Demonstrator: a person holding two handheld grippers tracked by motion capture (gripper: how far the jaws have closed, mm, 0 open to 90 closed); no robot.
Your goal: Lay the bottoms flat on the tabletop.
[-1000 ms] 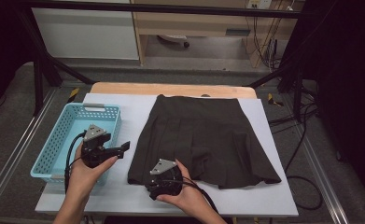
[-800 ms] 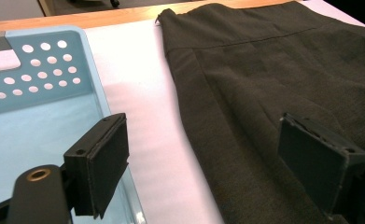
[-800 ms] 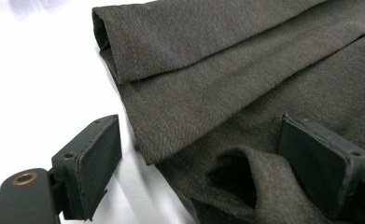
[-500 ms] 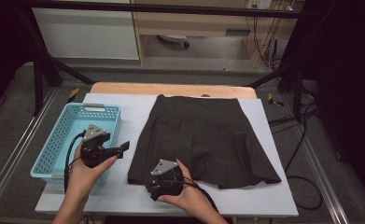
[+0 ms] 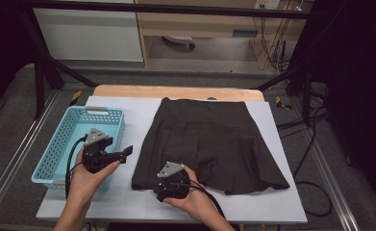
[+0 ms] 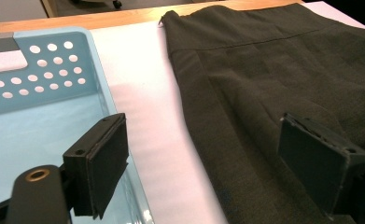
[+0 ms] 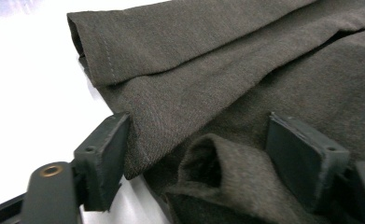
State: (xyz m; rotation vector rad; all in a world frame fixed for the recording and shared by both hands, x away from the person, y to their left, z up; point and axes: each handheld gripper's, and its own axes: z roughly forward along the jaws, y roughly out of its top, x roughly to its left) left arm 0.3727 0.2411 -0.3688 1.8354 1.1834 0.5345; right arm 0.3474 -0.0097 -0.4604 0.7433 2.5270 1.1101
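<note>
Right tool (image 5: 172,188): at the near hem of the dark grey pleated fabric skirt (image 5: 209,142), near-left corner. Its jaws have just been closing; in the right gripper view a raised fold of hem (image 7: 217,172) sits between the pads (image 7: 106,156), which don't look to be pressing on it yet, so apart, cloth in the gap, not clamped.

Left tool (image 5: 128,151): jaws apart, nothing between them, hovering over the right rim of the light blue perforated plastic basket (image 5: 60,144), pointing right toward the skirt's left edge. In the left gripper view that edge (image 6: 194,121) lies just beyond and between the pads (image 6: 108,158).

Skirt lies flat on the white sheet covering the bench (image 5: 282,202), waistband far, hem near, long axis running near-to-far. Basket is just left of it, apart, not touching.

Key relation: the skirt is directly ahead of the right tool, hem already inside its jaws, so the right hand is the nearer one. The left tool needs a short move right to reach the left side seam.

Hard to read: the right tool's tips are hidden under the hand and its grey plate in the high view. Pad contact is judged from the right gripper view alone. The far-right hem corner is clear of both tools.
</note>
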